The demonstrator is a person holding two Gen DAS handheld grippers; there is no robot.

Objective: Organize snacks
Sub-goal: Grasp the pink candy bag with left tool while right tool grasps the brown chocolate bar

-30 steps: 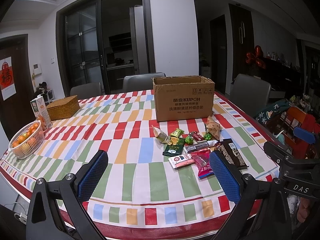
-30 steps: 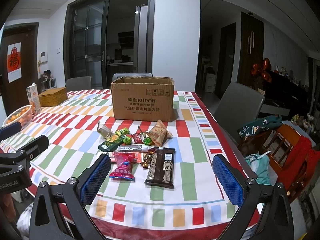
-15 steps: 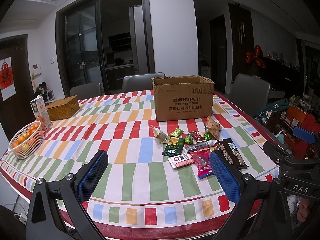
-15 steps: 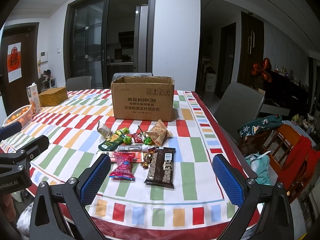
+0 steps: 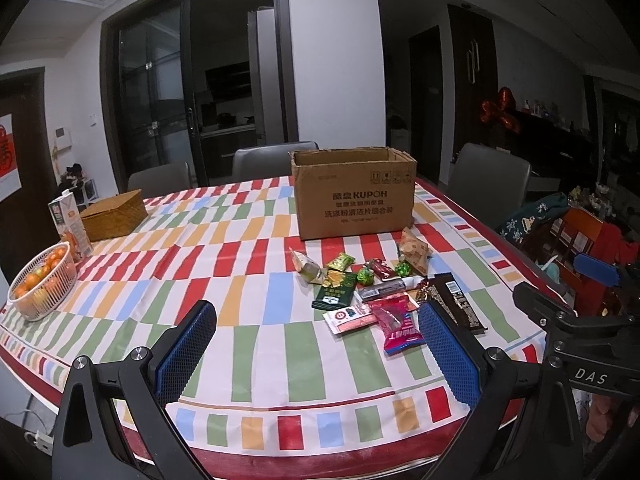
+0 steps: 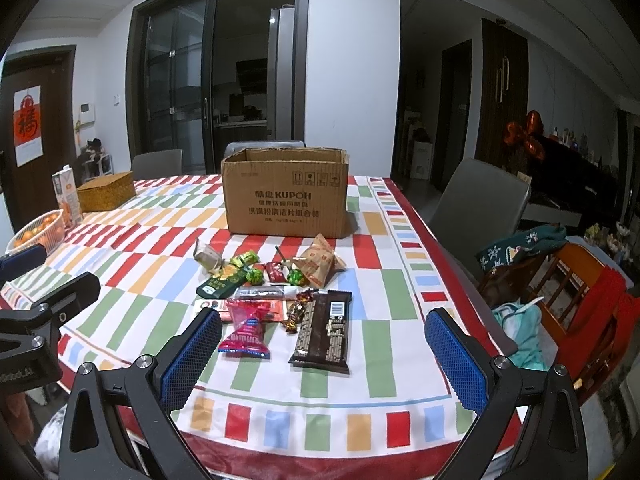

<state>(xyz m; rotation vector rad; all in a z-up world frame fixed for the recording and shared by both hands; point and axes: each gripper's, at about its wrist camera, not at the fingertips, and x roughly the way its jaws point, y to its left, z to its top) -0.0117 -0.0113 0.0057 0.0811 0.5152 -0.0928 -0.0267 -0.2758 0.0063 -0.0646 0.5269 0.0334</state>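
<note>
Several snacks lie in a loose pile on the striped tablecloth in front of an open cardboard box (image 5: 352, 196) (image 6: 285, 196). Among them are a dark chocolate bar (image 6: 325, 330) (image 5: 456, 306), a red packet (image 6: 246, 330) (image 5: 396, 322), a dark green packet (image 5: 335, 295) (image 6: 222, 283), a brown paper-wrapped snack (image 6: 319, 264) (image 5: 415, 250) and small green candies (image 6: 254, 277). My left gripper (image 5: 316, 350) hovers open over the near table edge, left of the pile. My right gripper (image 6: 324, 356) is open too, low above the near edge, with the pile just ahead.
A white basket of oranges (image 5: 42, 280), a juice carton (image 5: 70, 222) and a woven box (image 5: 114, 214) stand at the table's left side. Grey chairs (image 6: 478, 200) stand around the table (image 5: 240, 248). A wooden chair with clothes (image 6: 560, 300) is to the right.
</note>
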